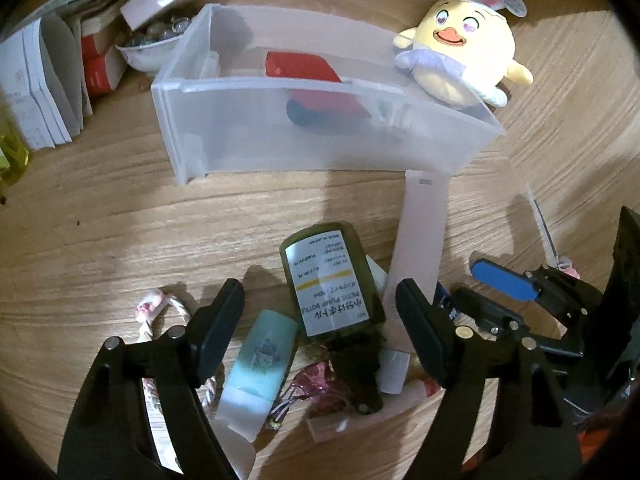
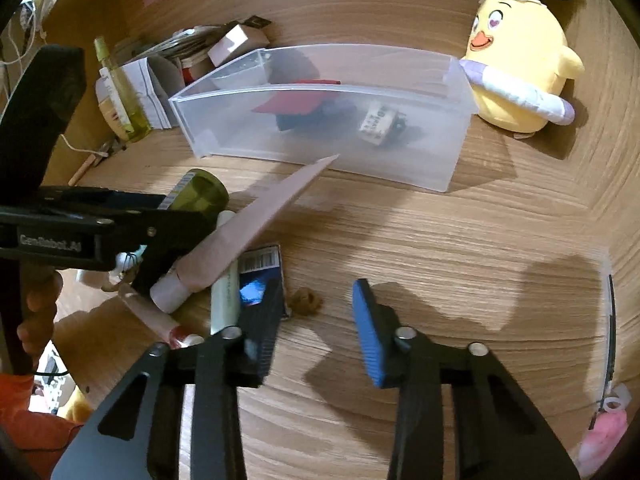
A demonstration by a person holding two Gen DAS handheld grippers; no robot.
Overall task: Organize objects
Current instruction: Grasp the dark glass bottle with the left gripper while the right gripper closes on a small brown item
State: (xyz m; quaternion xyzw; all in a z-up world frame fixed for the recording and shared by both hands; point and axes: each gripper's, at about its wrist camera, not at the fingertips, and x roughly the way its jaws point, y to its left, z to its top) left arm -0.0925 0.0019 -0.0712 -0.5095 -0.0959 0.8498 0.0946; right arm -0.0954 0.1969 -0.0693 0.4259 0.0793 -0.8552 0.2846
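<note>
Far left: stack of white booklets (image 1: 44,92), bowl of marbles (image 1: 150,46) beside it. Far centre: clear plastic bin (image 1: 224,128) on the wooden table (image 1: 120,208), a red item (image 1: 304,68) inside; a yellow chick plush (image 1: 460,64) leans on its far right corner. Near centre: olive pump bottle (image 1: 332,280) lying flat, a pale blue tube (image 1: 260,356) just left of it, long pink tube (image 1: 420,232) just right. Left gripper (image 1: 320,320) spread, jaws either side of the bottle, pads not touching it. Right gripper (image 2: 316,312) apart, nothing between jaws, over bare table near a small brown lump (image 2: 306,302).
</note>
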